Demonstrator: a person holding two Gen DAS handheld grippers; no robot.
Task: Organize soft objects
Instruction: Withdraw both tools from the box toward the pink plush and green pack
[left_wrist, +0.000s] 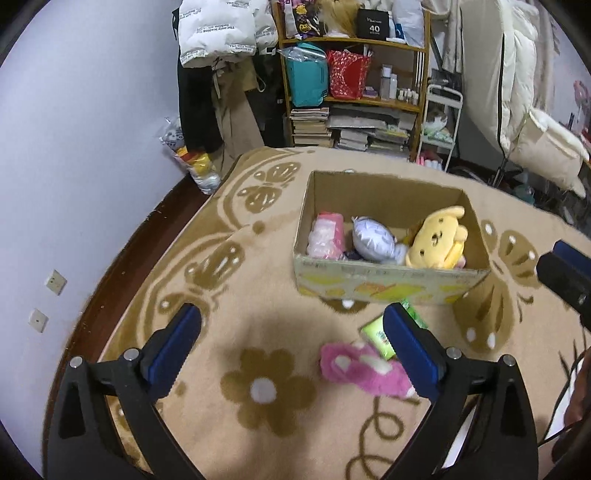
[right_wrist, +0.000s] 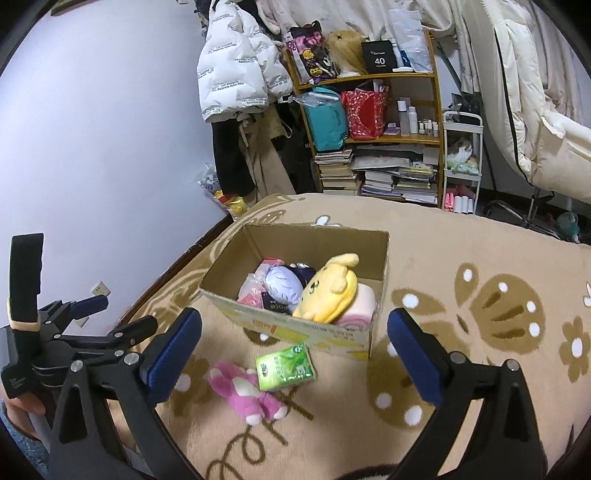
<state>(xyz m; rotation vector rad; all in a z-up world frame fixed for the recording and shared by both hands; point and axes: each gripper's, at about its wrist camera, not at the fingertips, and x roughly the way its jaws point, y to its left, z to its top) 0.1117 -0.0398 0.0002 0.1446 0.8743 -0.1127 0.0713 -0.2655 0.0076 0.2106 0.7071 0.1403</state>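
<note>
Plush in pink and white, a fluffy soft toy (right_wrist: 245, 391), lies on the beige blanket with brown flower and butterfly patterns (right_wrist: 480, 258), just in front of the open cardboard box (right_wrist: 314, 240). A green plastic-wrapped tissue pack (right_wrist: 286, 366) lies between the toy and the box, touching the toy's upper edge and close to the box's printed front wall. Inside the box sit a yellow plush dog with floppy ears (right_wrist: 328, 291), a pale lilac rounded plush (right_wrist: 282, 284), a pink rolled soft item (right_wrist: 360, 308) at the front right corner, and a pink and white wrapped packet (left_wrist: 325, 236) at the left.

The left gripper (left_wrist: 291, 343) hangs above the blanket with its blue-padded fingers (left_wrist: 173, 347) spread wide and nothing between them; the pink toy lies just inside its right finger. The right gripper (right_wrist: 293, 347) is likewise spread wide and holds nothing, with the toy and the tissue pack lying between its fingers in its own view.

Beyond the blanket stand a wooden shelf unit with books, bags and bottles (right_wrist: 369, 140), a white puffer jacket hanging beside it (right_wrist: 236, 74), and a pale lilac wall (right_wrist: 92, 129)
</note>
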